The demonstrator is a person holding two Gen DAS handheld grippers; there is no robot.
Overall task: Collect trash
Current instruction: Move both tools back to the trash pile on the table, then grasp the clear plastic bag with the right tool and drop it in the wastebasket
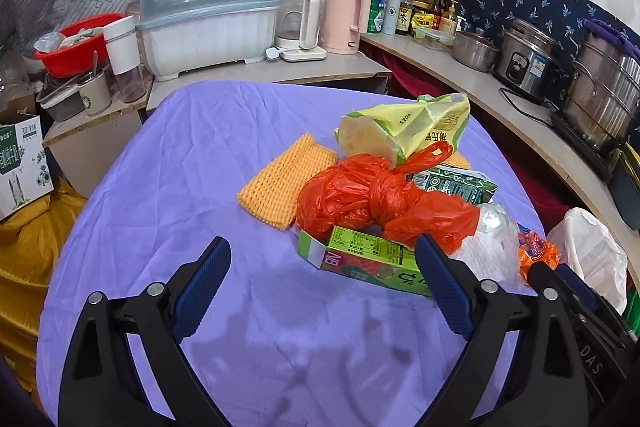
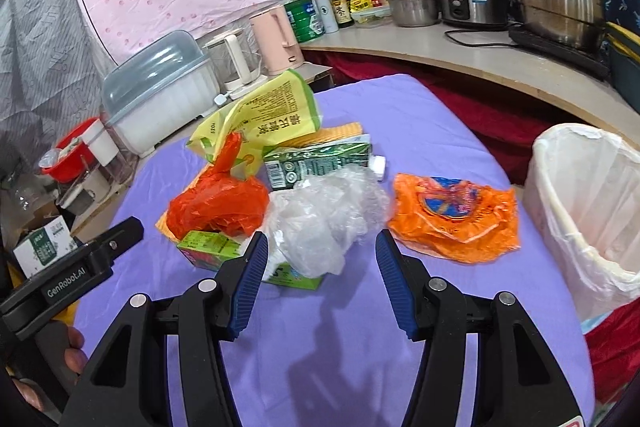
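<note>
- The left gripper (image 1: pixel 322 259), black-armed with blue ribbed pads, stands wide and empty above the purple cloth-covered table (image 1: pixel 200 155); its right pad overlaps the near end of a green rectangular juice carton (image 1: pixel 360 255) lying flat at one o'clock, printed "NB" in white on a red patch.
- The right gripper (image 2: pixel 320 247) stands moderately wide and holds nothing; a crumpled clear plastic wrap (image 2: pixel 324 215) lies just beyond, between its tips at twelve o'clock.
- A knotted red plastic bag (image 1: pixel 376 199) rests on the green carton; behind it, at twelve o'clock, leans a yellow-green printed packet (image 1: pixel 404 131) marked "520g", with Chinese lettering that I cannot read.
- An orange foam mesh sleeve (image 1: pixel 284 179) lies flat at ten o'clock of the red bag, touching it.
- A dark green foil-look carton (image 2: pixel 316 163) with a barcode label sits behind the clear wrap.
- A flattened orange wrapper with a blue round emblem (image 2: pixel 452 215) lies at two o'clock of the right gripper, apart from the pile.
- A bin lined with white plastic (image 2: pixel 560 187) stands at three o'clock, beside the table edge.
- The left tool's body reads "GenRobot.AI" in the right view.
</note>
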